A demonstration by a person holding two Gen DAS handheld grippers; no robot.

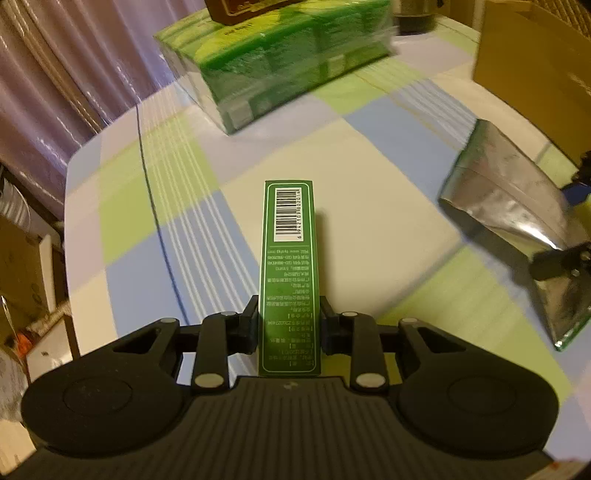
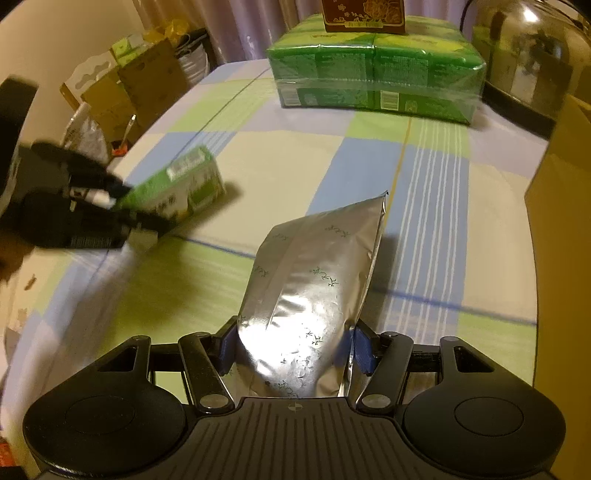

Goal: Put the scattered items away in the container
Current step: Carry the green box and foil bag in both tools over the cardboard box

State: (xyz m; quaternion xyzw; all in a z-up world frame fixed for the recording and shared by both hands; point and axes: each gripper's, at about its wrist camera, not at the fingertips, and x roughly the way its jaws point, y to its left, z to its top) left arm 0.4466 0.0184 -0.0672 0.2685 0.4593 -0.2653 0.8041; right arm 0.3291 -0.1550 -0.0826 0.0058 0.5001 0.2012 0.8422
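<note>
My left gripper is shut on a long green box with a barcode, held above the checked tablecloth; the box also shows in the right wrist view, blurred, with the left gripper on it. My right gripper is shut on a silver foil pouch and holds it over the table; the pouch also shows at the right of the left wrist view. A brown cardboard box stands at the right edge of the table, also seen in the right wrist view.
A wrapped pack of green tissue packets sits at the far side with a brown patterned box on top. A shiny metal pot stands far right. Cardboard boxes and clutter lie beyond the table's left edge. A curtain hangs behind.
</note>
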